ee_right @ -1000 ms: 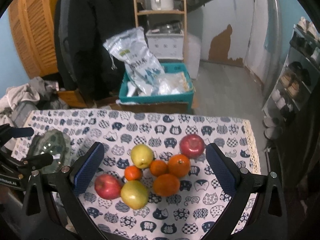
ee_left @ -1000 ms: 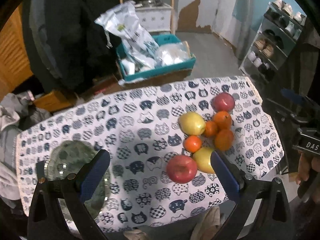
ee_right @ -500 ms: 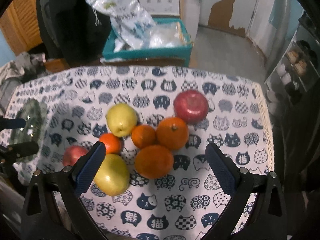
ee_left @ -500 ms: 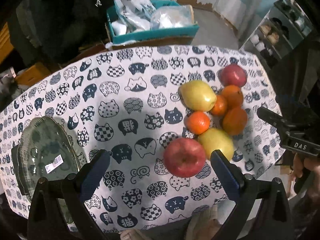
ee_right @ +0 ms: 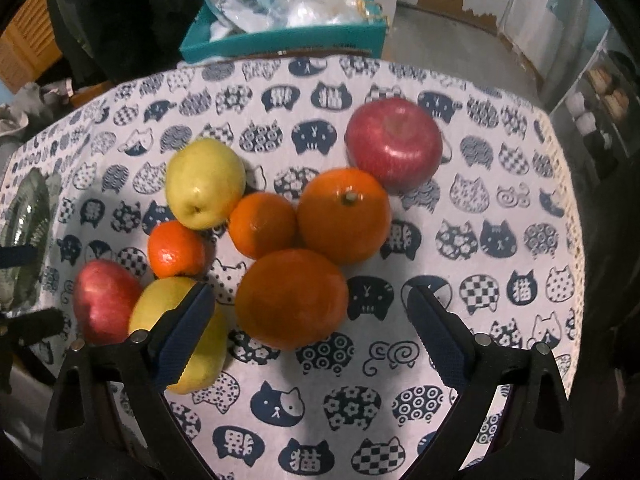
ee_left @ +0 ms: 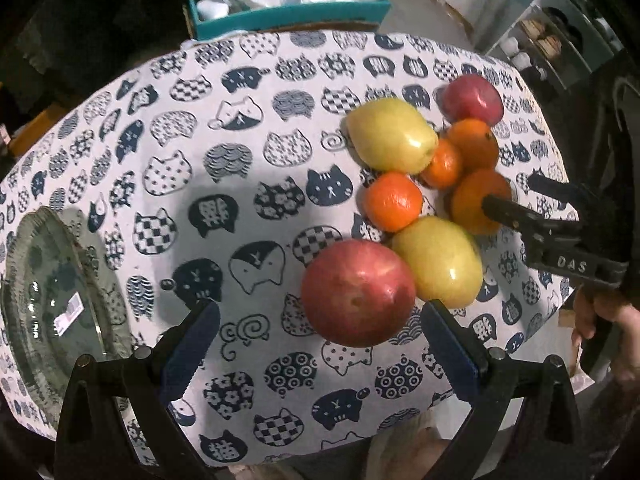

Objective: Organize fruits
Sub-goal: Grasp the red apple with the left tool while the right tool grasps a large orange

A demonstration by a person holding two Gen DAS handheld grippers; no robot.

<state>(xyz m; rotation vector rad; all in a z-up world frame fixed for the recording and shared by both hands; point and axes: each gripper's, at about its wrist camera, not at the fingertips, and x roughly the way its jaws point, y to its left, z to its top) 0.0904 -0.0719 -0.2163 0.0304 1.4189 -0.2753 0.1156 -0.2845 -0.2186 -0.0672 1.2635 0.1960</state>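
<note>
Nothing sorted yet: apples, pears and oranges all clustered on the tablecloth [ee_left: 248, 152], glass plate [ee_left: 48, 300] bare, left gripper [ee_left: 320, 344] spread wide by red apple [ee_left: 358, 292], right gripper [ee_right: 308, 332] spread over big orange [ee_right: 291, 298].

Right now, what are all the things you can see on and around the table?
Red apples: two; one at the near edge of the fruit pile, one at the far edge.
Yellow-green pears: two; one far, one near, beside the near apple.
Oranges and small tangerines: four, orange, middle of the pile.
Clear glass plate: one, left end of the table, no fruit on it.
Cat-print tablecloth: one, white and navy.
Teal cardboard box: one, behind the table, holding plastic bags.
Left gripper: open, facing the near apple.
Right gripper: open, facing an orange.
</note>
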